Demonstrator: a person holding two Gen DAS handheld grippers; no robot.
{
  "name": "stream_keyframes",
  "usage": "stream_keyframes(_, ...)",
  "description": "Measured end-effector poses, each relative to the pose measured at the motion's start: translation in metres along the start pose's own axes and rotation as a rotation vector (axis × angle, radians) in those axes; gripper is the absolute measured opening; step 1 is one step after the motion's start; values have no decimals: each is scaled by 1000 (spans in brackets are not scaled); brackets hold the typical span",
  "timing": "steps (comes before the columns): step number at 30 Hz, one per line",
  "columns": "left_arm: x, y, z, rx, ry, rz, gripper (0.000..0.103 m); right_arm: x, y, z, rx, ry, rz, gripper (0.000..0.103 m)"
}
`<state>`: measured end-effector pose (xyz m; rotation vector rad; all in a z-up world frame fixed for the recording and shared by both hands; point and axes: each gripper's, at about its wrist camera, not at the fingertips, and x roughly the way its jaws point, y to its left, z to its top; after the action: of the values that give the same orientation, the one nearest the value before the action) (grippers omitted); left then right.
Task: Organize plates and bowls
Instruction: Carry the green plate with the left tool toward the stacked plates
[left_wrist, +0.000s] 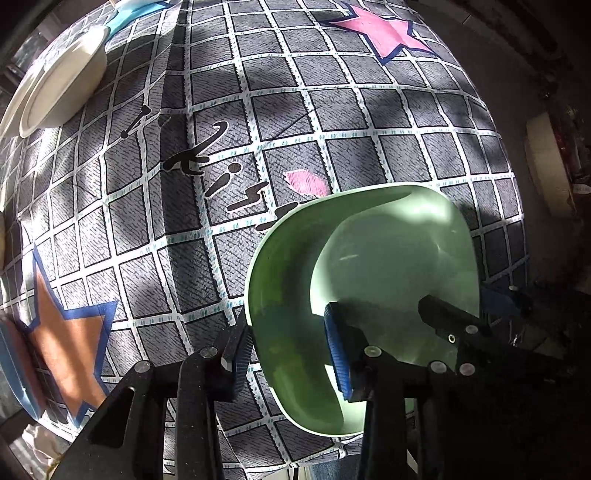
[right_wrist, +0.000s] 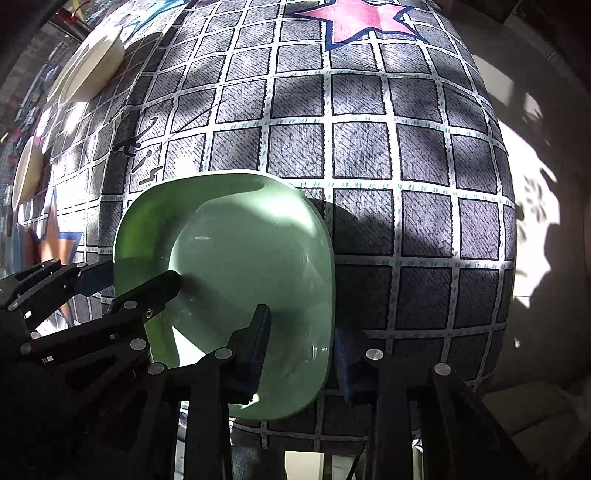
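Note:
A green square bowl sits at the near edge of the table; it also shows in the right wrist view. My left gripper straddles its left rim, one finger inside and one outside, jaws apart. My right gripper straddles its right rim the same way. Neither pair of pads visibly presses the wall. A cream bowl on a cream plate stands at the far left, also visible in the right wrist view.
The table wears a grey grid cloth with pink, orange and blue stars. Another cream dish and a blue dish lie at the left edge. The floor is to the right.

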<state>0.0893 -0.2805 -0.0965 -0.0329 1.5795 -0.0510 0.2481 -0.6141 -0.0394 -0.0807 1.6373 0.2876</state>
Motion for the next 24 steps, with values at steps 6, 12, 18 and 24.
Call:
stream_keyframes(6, 1, 29, -16, -12, -14, 58, 41, 7, 52, -4, -48, 24, 10, 35)
stream_keyframes(12, 0, 76, -33, -67, -23, 82, 41, 16, 119, -15, -107, 49, 43, 35)
stream_keyframes(18, 4, 123, -51, -114, -26, 86, 41, 21, 194, -32, -157, 58, 46, 35)
stream_keyframes(24, 6, 159, -64, -137, -31, 93, 41, 27, 267, -50, -180, 67, 52, 35)
